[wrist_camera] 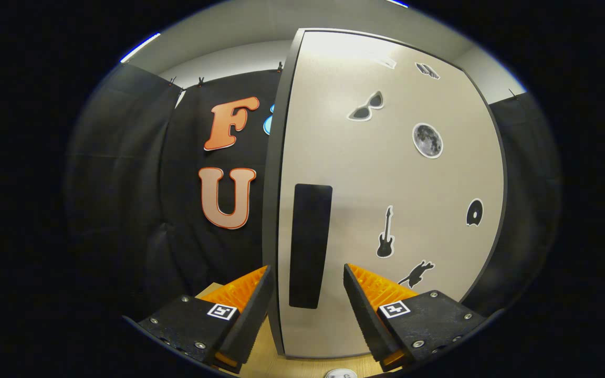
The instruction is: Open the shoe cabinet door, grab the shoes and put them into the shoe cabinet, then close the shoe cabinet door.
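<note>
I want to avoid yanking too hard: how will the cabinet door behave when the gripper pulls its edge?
The cabinet door looks like a flat stiff panel, so it should swing rather than flex. Its smooth face may be slippery; the dark handle, between the fingers of the open gripper, probably offers surer purchase.

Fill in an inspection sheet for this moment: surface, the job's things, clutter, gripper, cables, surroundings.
Surface: light wooden top under the cabinet, bare where it shows.
Job's things: shoe cabinet door, pale with a dark edge, stands upright just ahead of the fingers; its dark vertical handle sits near the door's edge. Whether the door is ajar cannot be told.
Clutter: a small pale round object lies on the wood close under the gripper.
Gripper: gripper open, fingers straddling the door's edge and handle, not pressing on them.
Cables: nothing seen.
Surroundings: stickers on the door; black cloth wall behind; white ceiling above.
</note>
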